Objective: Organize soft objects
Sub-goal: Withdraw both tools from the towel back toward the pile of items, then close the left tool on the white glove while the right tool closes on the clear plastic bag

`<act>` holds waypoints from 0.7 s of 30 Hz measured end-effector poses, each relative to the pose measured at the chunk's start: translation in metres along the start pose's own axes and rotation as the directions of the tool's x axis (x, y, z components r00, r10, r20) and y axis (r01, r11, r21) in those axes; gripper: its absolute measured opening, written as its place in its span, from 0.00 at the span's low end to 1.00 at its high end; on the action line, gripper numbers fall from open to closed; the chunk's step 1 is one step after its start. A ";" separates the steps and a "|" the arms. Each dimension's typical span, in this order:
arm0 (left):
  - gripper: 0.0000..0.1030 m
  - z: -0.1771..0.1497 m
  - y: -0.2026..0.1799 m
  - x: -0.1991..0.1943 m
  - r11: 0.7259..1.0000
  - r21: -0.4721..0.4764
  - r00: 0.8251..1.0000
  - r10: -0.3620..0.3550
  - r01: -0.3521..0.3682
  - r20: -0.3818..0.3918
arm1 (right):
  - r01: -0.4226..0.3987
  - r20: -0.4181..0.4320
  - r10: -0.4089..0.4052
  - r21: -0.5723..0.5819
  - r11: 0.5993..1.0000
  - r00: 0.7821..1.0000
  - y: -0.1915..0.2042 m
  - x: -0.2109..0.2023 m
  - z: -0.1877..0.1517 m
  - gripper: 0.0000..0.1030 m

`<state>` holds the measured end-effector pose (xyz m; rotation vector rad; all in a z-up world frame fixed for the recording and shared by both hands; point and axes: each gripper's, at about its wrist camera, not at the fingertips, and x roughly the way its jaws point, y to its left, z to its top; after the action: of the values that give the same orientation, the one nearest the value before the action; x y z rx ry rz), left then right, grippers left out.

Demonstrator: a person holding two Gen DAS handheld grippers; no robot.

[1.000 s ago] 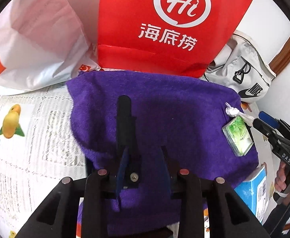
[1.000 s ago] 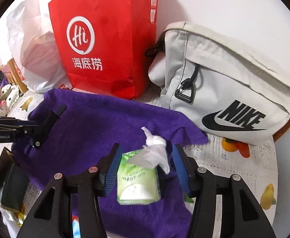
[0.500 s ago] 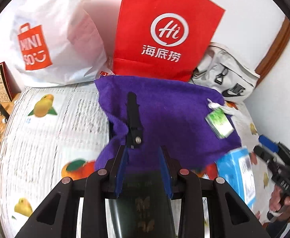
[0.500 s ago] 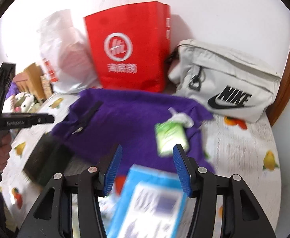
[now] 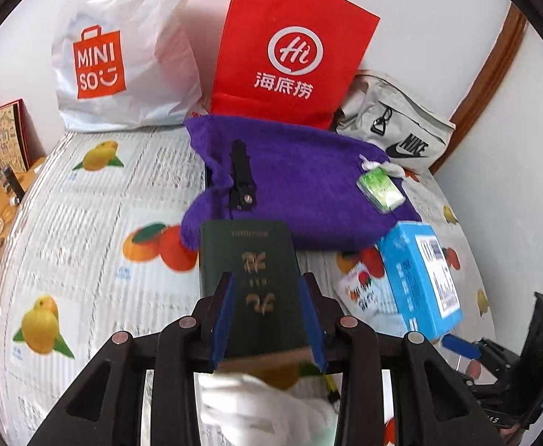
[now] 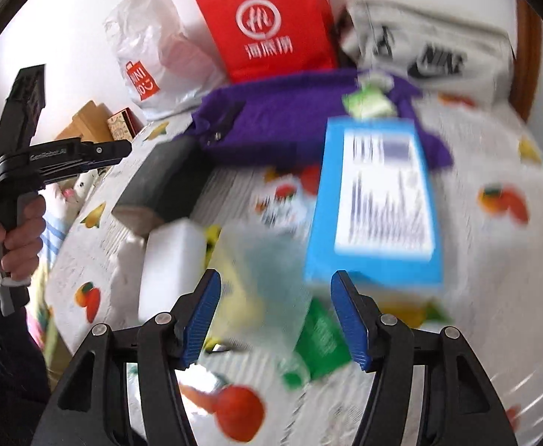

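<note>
Left tongs [image 5: 267,319] sat open astride the green booklet [image 5: 249,260], right tongs [image 6: 275,316] wide open and empty, purple towel [image 5: 301,189] near the counter's [image 5: 85,223] back edge; its loose tissue pack [image 5: 381,189] could slide off.

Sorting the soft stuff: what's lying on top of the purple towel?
On the purple towel lie a green tissue pack and a black clip. Whatever is underneath is hidden.

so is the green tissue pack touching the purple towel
Touching. The left wrist view shows the green tissue pack lying flat on top of the purple towel, near its right edge, with towel visible all around its base.
</note>
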<state>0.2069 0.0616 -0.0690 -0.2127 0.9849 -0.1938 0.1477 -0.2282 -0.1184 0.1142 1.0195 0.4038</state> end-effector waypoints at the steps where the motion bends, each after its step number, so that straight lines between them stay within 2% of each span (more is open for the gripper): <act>1: 0.33 -0.005 0.000 0.000 1.000 0.002 1.000 -0.004 0.004 -0.003 | -0.010 -0.013 0.011 0.021 1.000 1.000 0.000 0.004 -0.006 0.62; 5: 0.33 -0.022 0.004 0.000 1.000 0.003 1.000 -0.013 0.014 -0.020 | -0.022 -0.036 0.024 0.055 0.998 0.999 0.004 0.014 -0.013 0.73; 12: 0.33 -0.044 0.022 0.000 1.000 -0.022 0.999 -0.011 0.010 -0.036 | -0.030 -0.066 0.032 0.033 0.999 0.997 0.023 0.038 -0.012 0.72; 15: 0.33 -0.051 0.031 -0.004 0.999 -0.032 0.999 -0.003 0.002 -0.038 | -0.004 -0.043 0.005 0.008 1.000 0.999 0.029 0.039 -0.012 0.51; 17: 0.33 -0.053 0.034 -0.007 0.999 -0.038 0.999 -0.001 0.000 -0.032 | -0.008 -0.035 0.008 -0.004 1.000 0.999 0.030 0.036 -0.012 0.33; 18: 0.33 -0.055 0.036 -0.010 0.999 -0.041 1.000 0.000 -0.001 -0.027 | -0.009 -0.028 0.009 -0.007 1.000 1.000 0.031 0.034 -0.012 0.31; 20: 0.33 -0.057 0.039 -0.014 0.999 -0.043 1.000 0.000 -0.001 -0.021 | -0.010 -0.002 0.010 -0.012 1.000 1.000 0.030 0.027 -0.012 0.18; 21: 0.33 -0.059 0.039 -0.015 0.999 -0.044 1.000 0.001 -0.002 -0.020 | -0.009 0.013 0.009 -0.017 1.000 1.000 0.030 0.022 -0.011 0.16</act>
<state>0.1518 0.0979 -0.0987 -0.2505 1.0101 -0.1729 0.1401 -0.1933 -0.1340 0.1065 1.0028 0.4196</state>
